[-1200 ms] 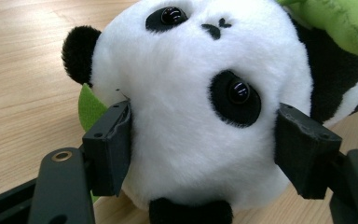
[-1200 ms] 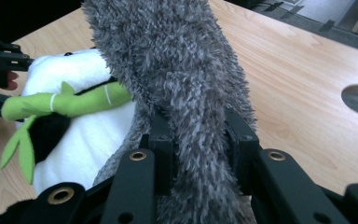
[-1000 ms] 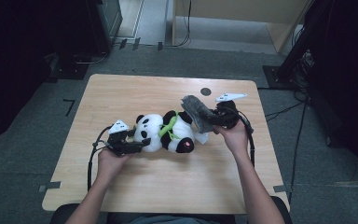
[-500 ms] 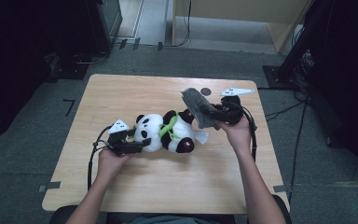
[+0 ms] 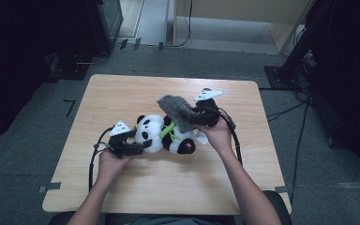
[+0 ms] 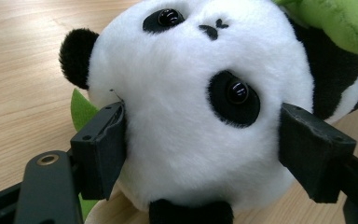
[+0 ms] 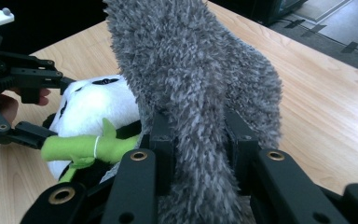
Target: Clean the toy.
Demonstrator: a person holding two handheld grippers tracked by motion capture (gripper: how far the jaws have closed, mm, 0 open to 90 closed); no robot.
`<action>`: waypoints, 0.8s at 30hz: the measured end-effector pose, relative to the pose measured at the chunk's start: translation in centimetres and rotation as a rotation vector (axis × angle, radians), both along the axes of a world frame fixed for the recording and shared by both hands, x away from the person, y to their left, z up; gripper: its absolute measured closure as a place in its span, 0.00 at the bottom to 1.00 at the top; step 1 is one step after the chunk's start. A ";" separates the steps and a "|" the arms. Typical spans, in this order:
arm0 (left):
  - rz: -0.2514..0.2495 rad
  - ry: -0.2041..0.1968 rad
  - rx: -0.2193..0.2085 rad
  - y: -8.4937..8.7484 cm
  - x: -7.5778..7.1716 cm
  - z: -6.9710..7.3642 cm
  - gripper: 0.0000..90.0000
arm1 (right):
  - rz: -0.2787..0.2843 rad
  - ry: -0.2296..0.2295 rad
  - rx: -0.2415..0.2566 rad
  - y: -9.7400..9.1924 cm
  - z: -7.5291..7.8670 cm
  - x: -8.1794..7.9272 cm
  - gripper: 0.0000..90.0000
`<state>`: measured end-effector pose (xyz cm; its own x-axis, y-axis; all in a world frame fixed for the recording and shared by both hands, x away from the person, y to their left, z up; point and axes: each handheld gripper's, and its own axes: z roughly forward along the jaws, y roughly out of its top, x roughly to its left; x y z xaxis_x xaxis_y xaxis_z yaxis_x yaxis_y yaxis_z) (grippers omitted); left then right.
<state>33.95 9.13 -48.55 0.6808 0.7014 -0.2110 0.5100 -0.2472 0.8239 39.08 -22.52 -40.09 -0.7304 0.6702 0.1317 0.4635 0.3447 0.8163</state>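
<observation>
At the left of the light wooden counter (image 5: 122,89), the left gripper (image 5: 138,146) lies low with its jaws spread wide around the head of the black-and-white plush panda (image 5: 161,136). In the left gripper view both black pads (image 6: 103,149) sit against the white fur on either side of the face, so I judge this a holding grip that steadies the toy (the fur looks barely dented, so the squeeze may be light). The panda lies on its side near the middle of the counter, with a green plush bamboo stalk (image 7: 81,147) across its chest.

Further right, the right gripper (image 5: 201,116) has its jaws closed nearly together on a fuzzy grey fabric piece (image 5: 178,111), which stands up above the panda's body.

The step in hand seems to be working this grey piece at the toy while the head is pinned. The next move calls for a firm left hold and a careful, aligned motion of the right hand.

Whether the grey fabric is a garment or a loose cloth is hard to tell; its lower end is hidden between the jaws, and the panda's far side is covered.
</observation>
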 end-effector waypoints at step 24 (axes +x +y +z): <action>-0.014 0.016 -0.030 0.3 0.3 -0.2 0.24 | -0.095 0.064 0.022 -4.7 -1.5 -0.7 0.79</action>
<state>34.29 9.43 -48.78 0.6872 0.6849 -0.2423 0.5196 -0.2303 0.8228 38.42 -27.24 -41.63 -0.6534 0.7324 0.1917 0.5445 0.2787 0.7911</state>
